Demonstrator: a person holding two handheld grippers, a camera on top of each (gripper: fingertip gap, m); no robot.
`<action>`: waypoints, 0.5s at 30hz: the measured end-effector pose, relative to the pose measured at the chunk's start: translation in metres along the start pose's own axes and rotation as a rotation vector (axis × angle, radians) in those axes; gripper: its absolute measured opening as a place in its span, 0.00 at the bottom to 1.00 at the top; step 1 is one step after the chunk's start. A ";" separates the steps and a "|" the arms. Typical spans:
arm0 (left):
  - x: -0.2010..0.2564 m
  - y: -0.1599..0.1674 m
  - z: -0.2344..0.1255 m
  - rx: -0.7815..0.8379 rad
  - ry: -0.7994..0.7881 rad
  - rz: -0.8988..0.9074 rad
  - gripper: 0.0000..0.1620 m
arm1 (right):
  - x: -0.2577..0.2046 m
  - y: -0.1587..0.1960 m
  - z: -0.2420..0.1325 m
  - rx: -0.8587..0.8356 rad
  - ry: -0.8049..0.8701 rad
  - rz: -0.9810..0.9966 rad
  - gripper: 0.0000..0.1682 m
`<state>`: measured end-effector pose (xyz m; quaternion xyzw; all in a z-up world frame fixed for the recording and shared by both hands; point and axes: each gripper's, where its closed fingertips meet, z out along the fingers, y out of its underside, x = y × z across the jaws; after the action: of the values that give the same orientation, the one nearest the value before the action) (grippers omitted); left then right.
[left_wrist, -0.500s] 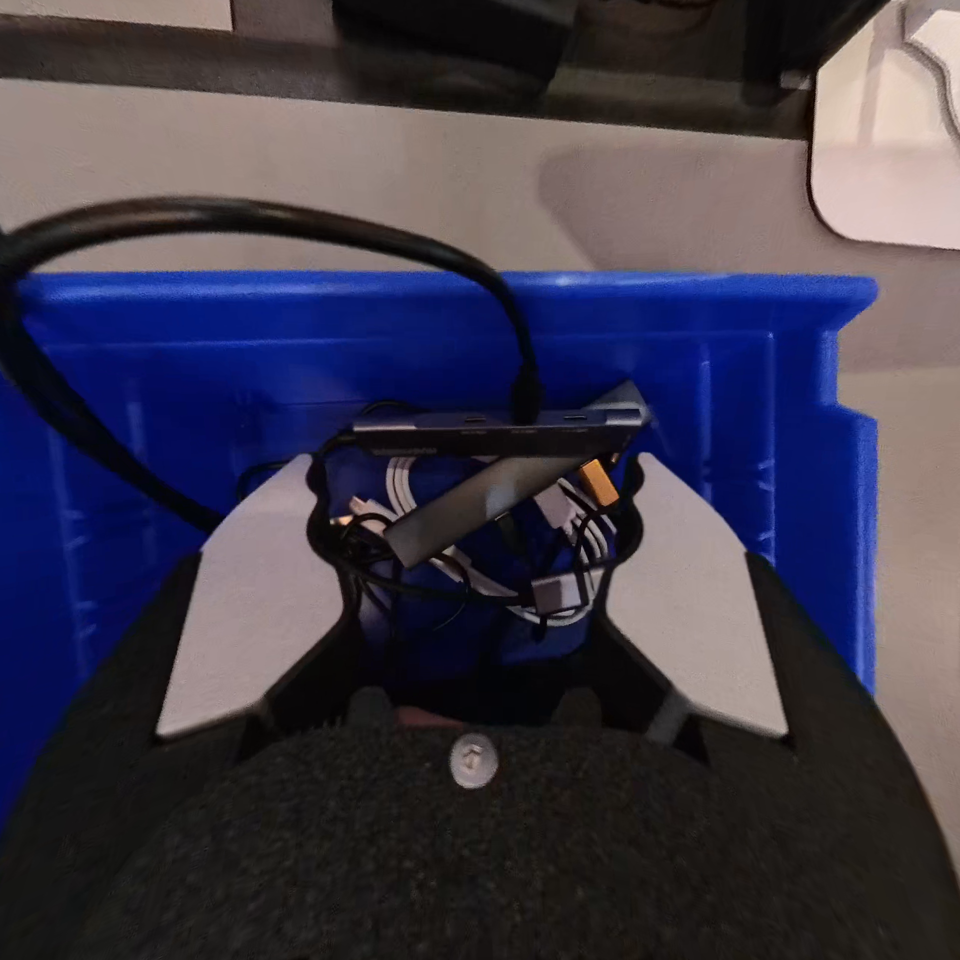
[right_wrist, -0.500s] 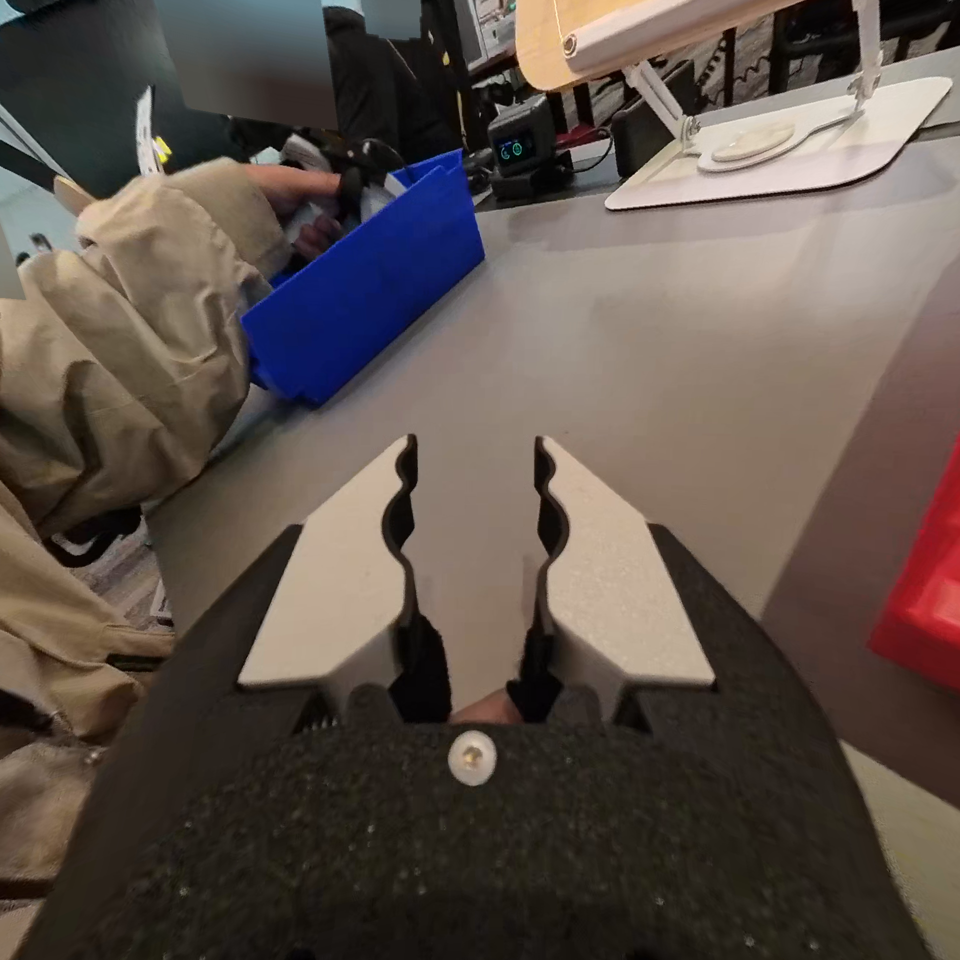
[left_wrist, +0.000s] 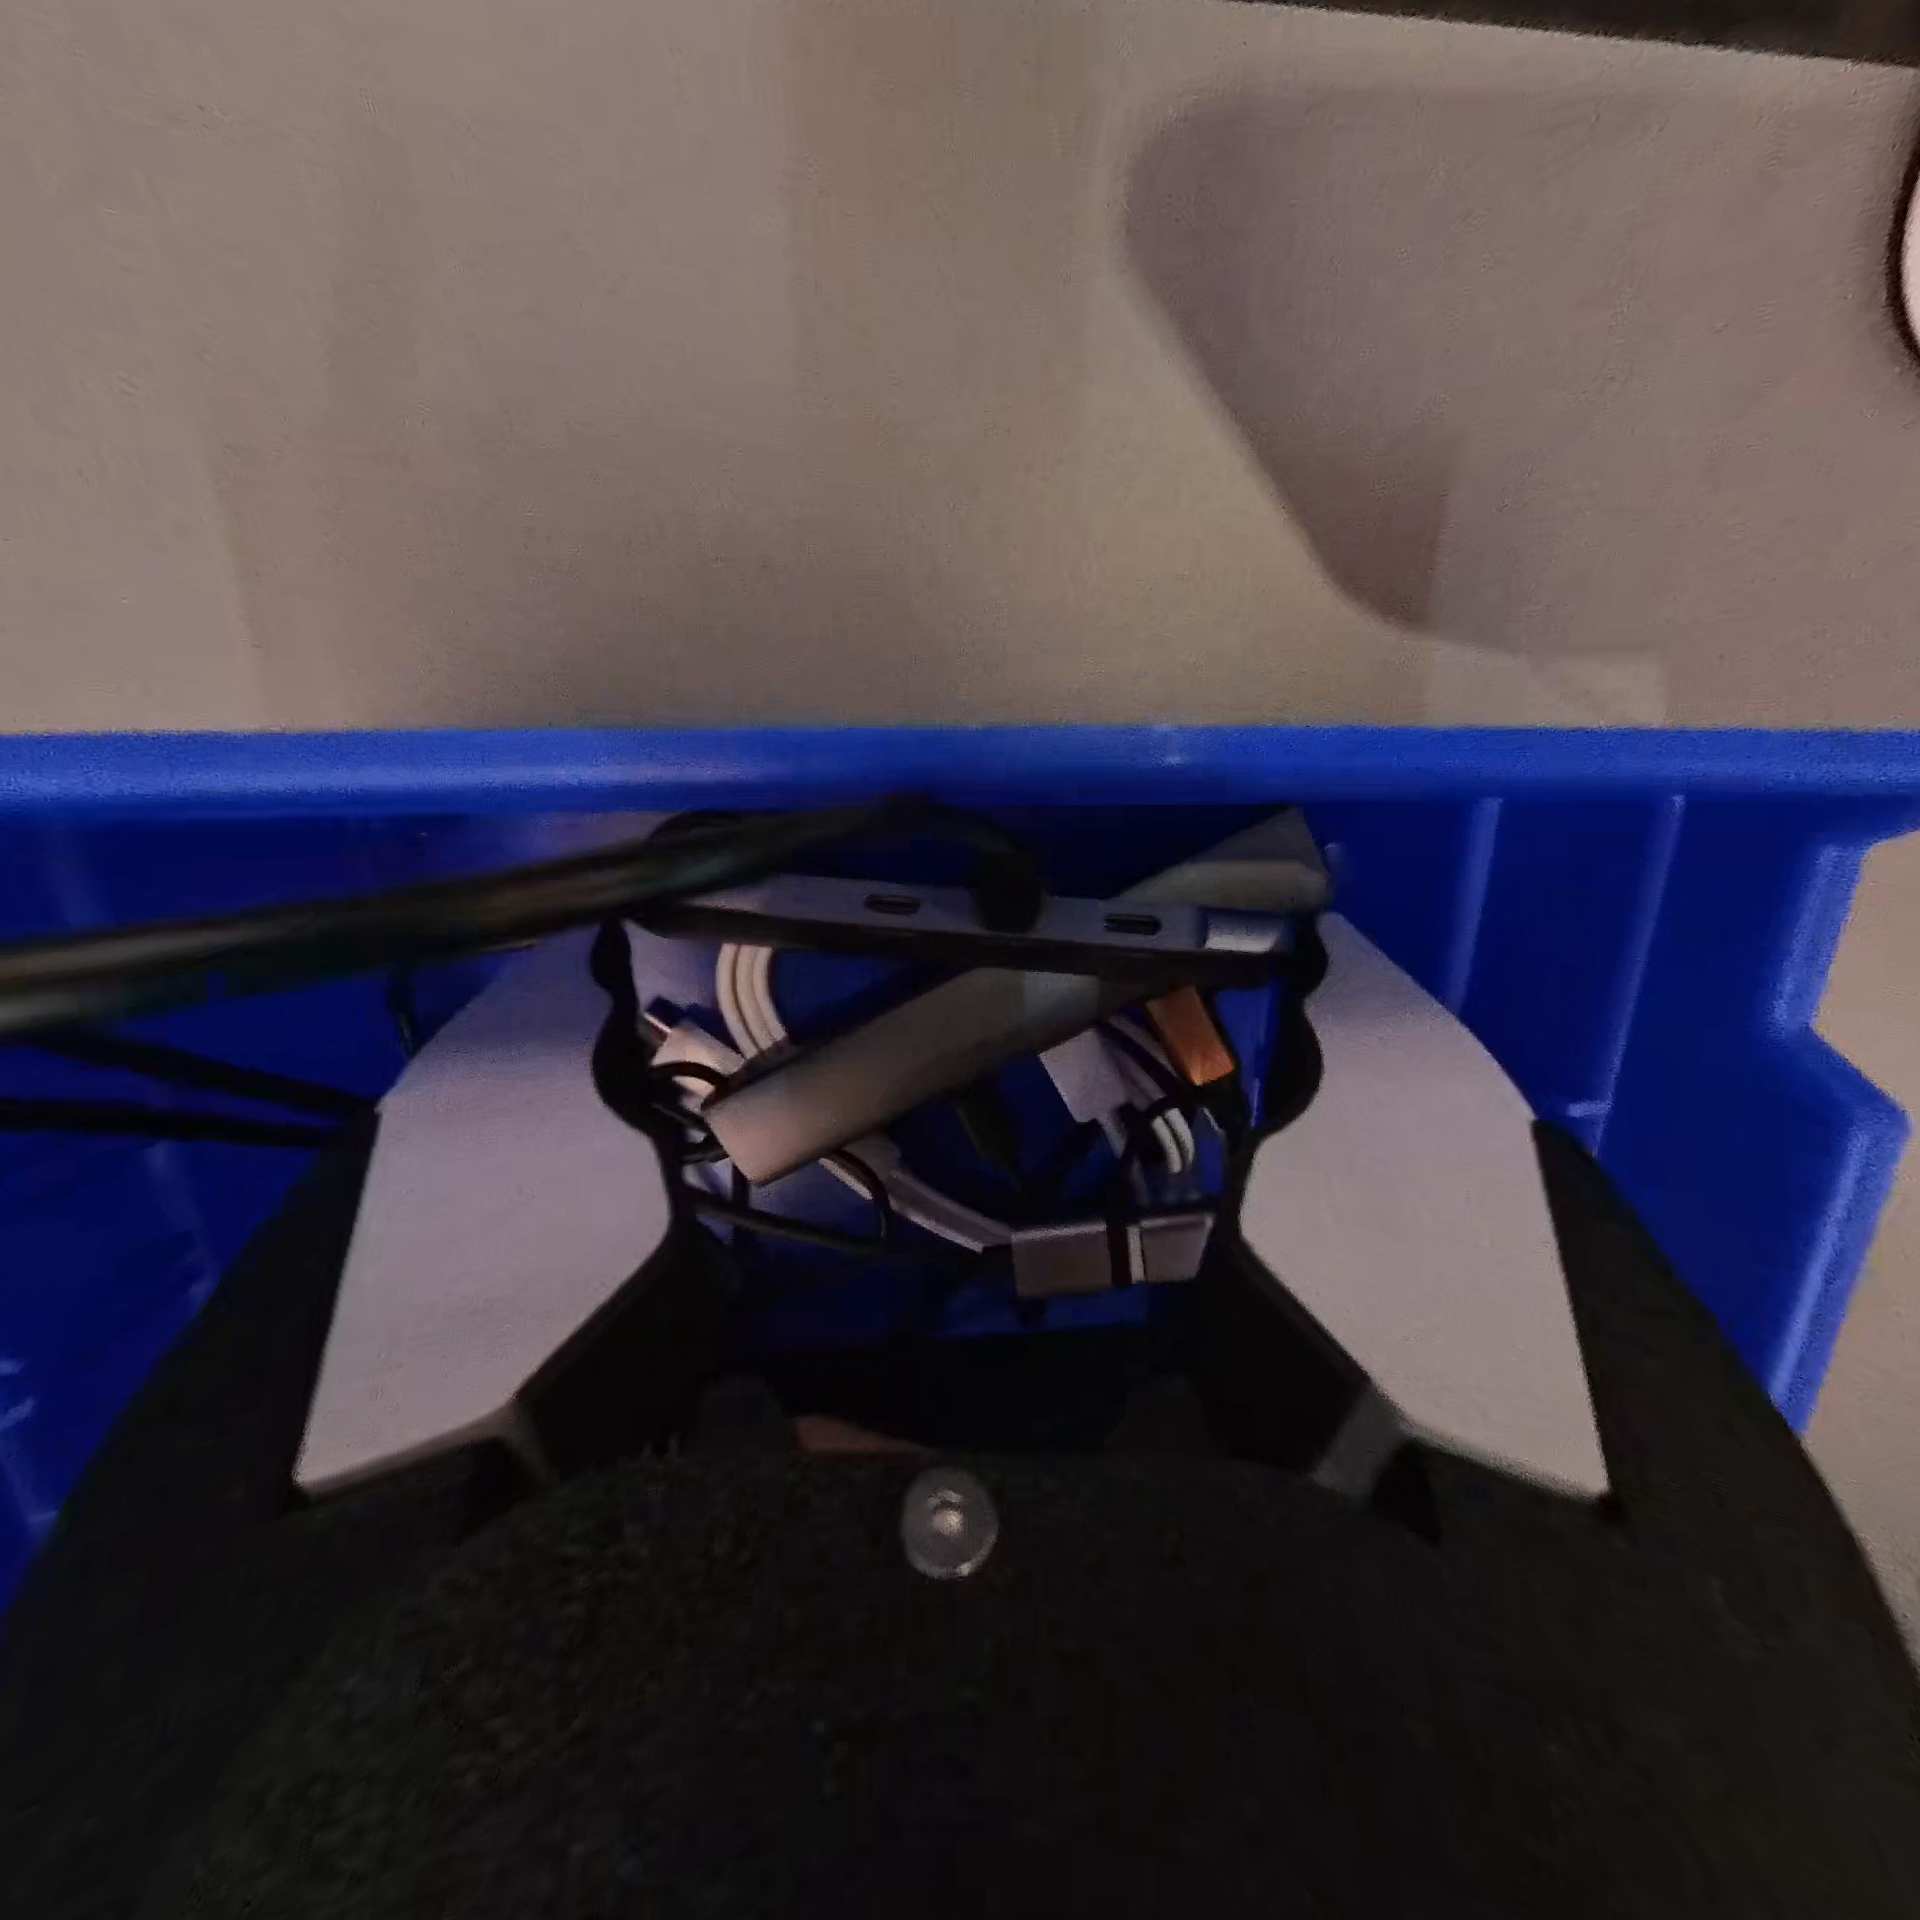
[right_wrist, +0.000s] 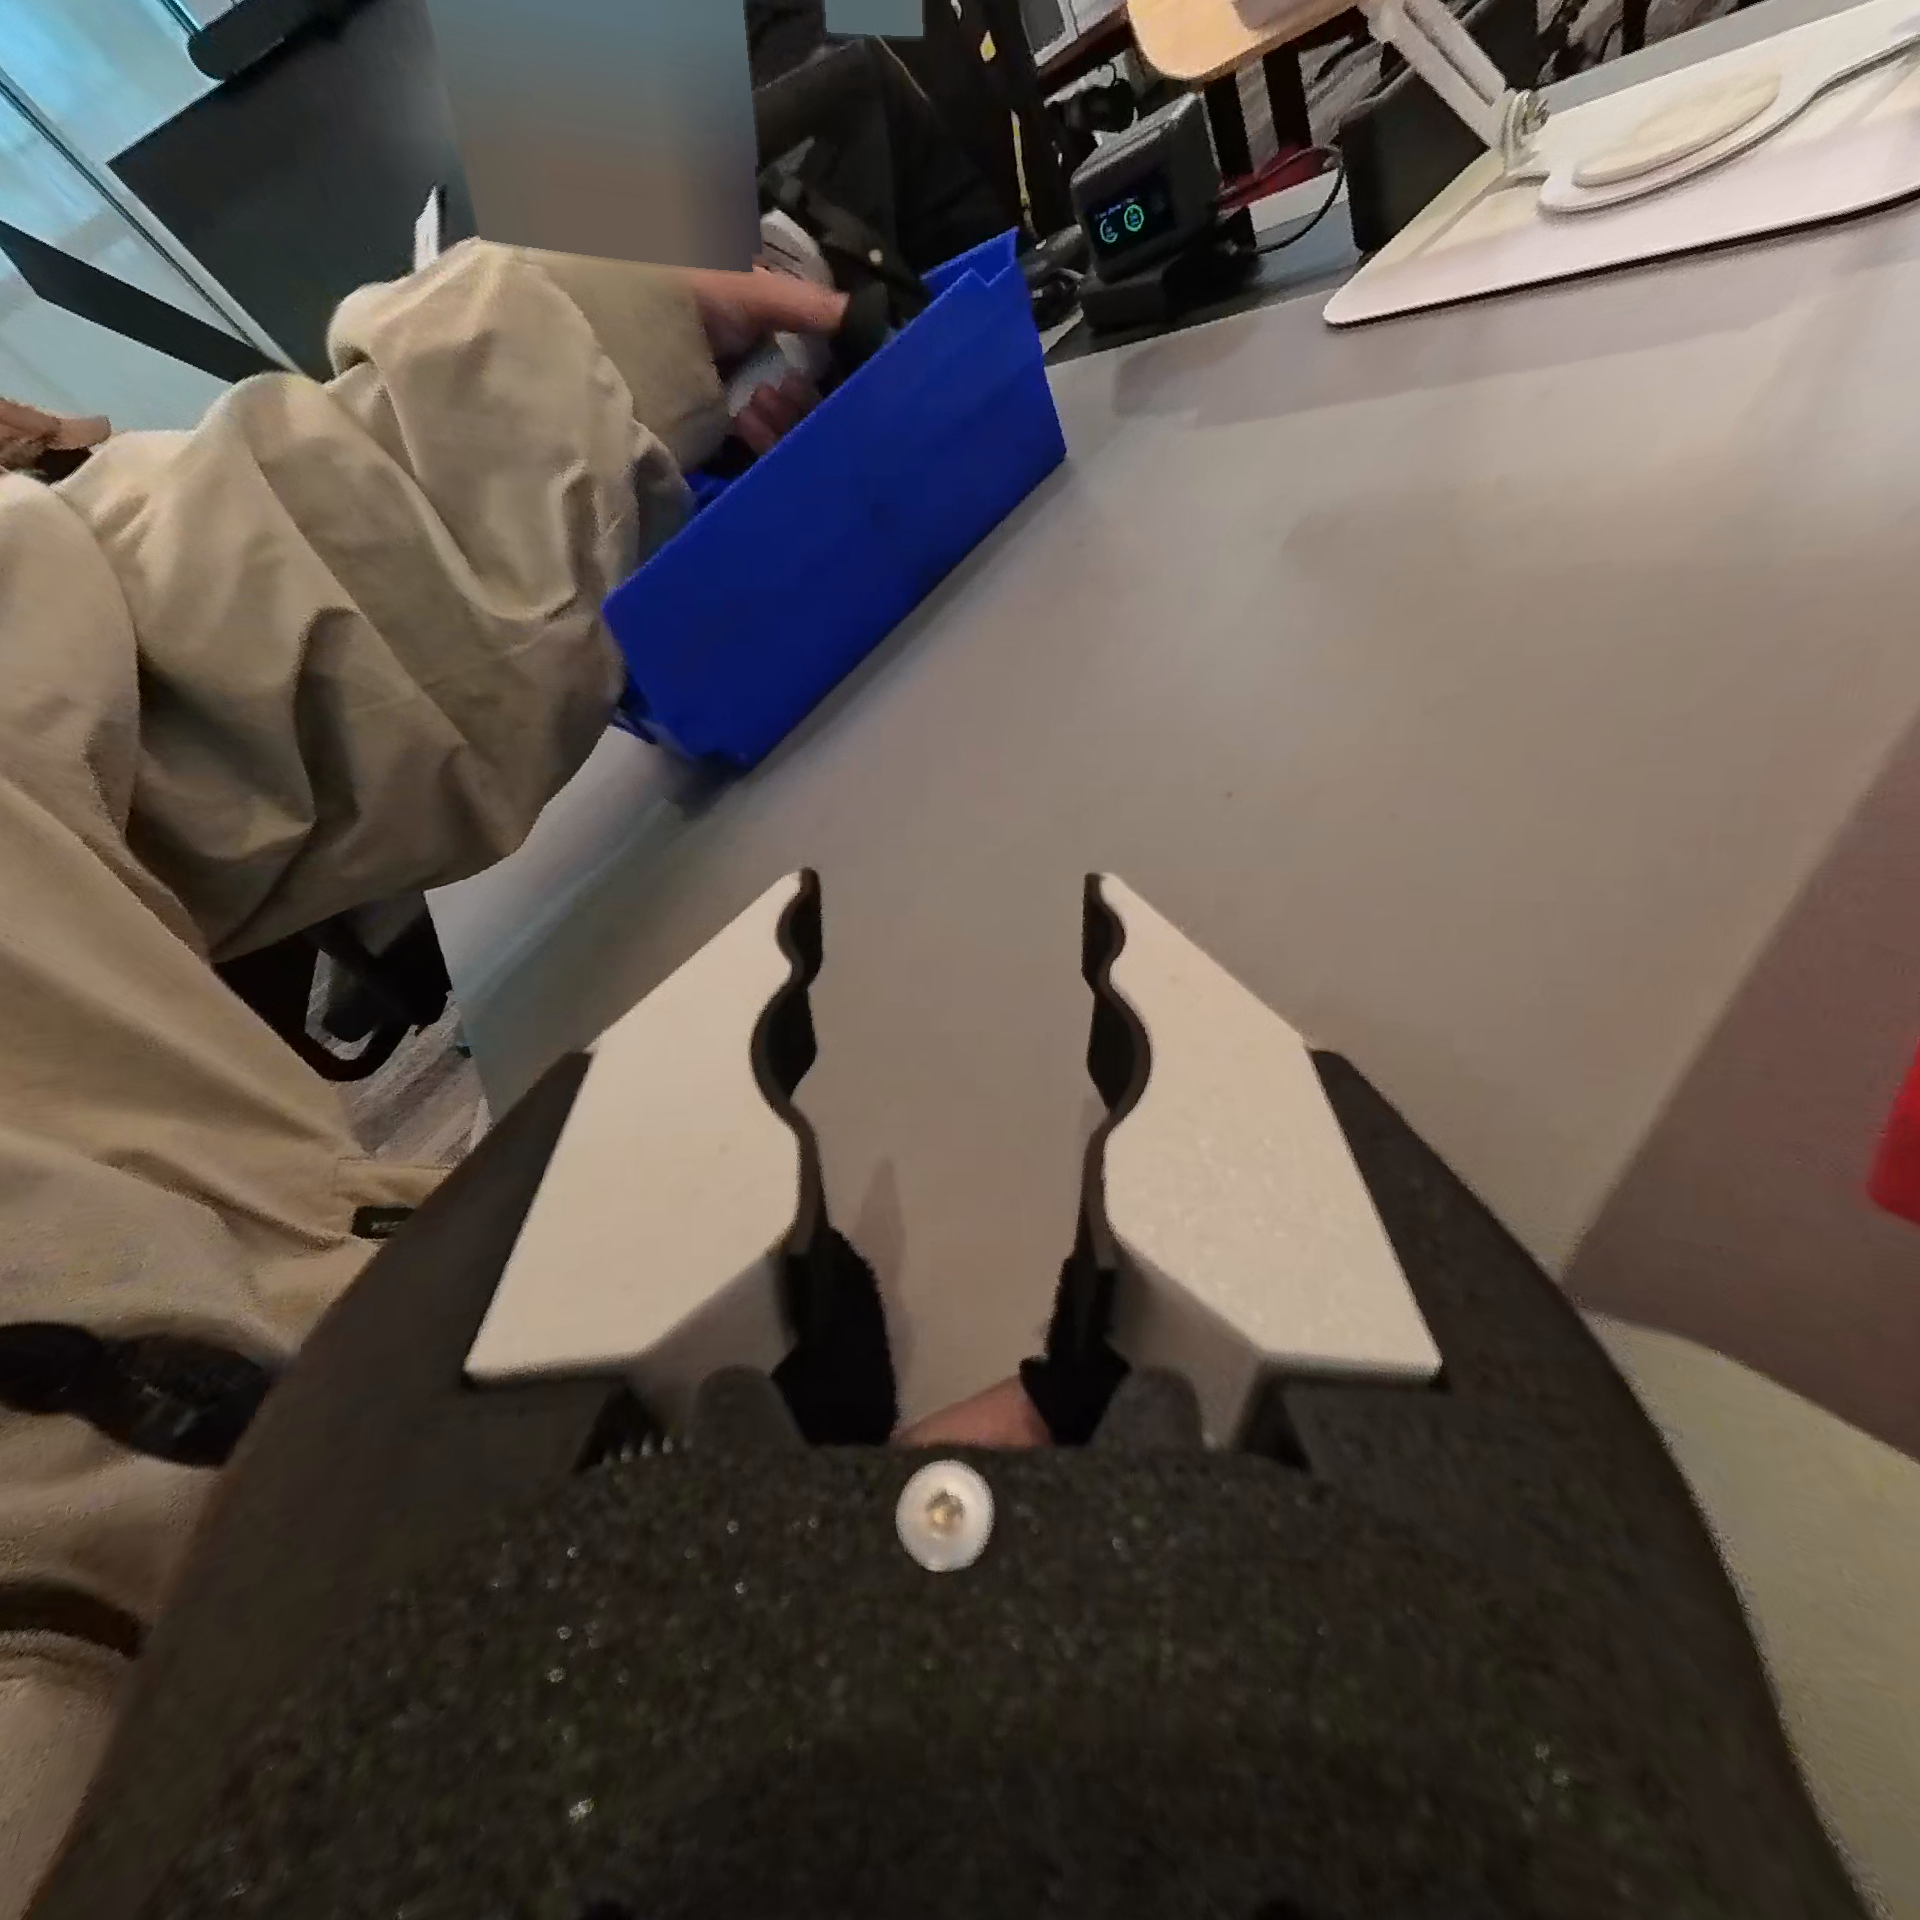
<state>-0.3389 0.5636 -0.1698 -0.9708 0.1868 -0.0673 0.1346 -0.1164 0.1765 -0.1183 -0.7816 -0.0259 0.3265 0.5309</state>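
Observation:
My left gripper (left_wrist: 956, 935) is open wide and reaches down into a blue bin (left_wrist: 1558, 935). A grey hub (left_wrist: 935, 925) with a thick black cable (left_wrist: 364, 925) lies across just ahead of its fingertips; I cannot tell if they touch it. Below it lie a second grey hub (left_wrist: 935, 1060), white cables (left_wrist: 914, 1205) and an orange-tipped plug (left_wrist: 1195, 1039). My right gripper (right_wrist: 951, 883) is open and empty over the grey table (right_wrist: 1403, 623). In the right wrist view the blue bin (right_wrist: 862, 540) stands at the far left, where a hand in a beige sleeve (right_wrist: 364, 540) holds the left gripper (right_wrist: 873, 301) in it.
A white flat stand base (right_wrist: 1662, 187) sits at the table's far right. A black device with a small lit screen (right_wrist: 1132, 223) stands behind the bin. A red thing (right_wrist: 1896, 1143) shows at the right edge. The table's near-left edge (right_wrist: 582, 862) runs below the bin. Across from one pair of fingers to the other is roughly 45 centimeters.
The left view has tipped down and closer into the bin. The black cable that arched above the rim now lies low to the left. The right gripper stays open.

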 end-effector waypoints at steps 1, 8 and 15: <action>0.000 0.001 0.002 -0.013 -0.002 -0.002 0.73 | -0.002 0.001 0.000 -0.004 -0.006 0.000 0.29; 0.013 0.003 -0.006 0.046 0.156 -0.018 0.38 | -0.010 0.005 -0.002 -0.011 -0.031 0.005 0.29; 0.013 0.008 -0.031 0.139 0.200 0.011 0.24 | -0.009 0.004 -0.006 0.001 -0.017 0.010 0.29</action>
<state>-0.3349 0.5444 -0.1416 -0.9465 0.1995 -0.1761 0.1825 -0.1216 0.1667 -0.1157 -0.7787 -0.0263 0.3356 0.5294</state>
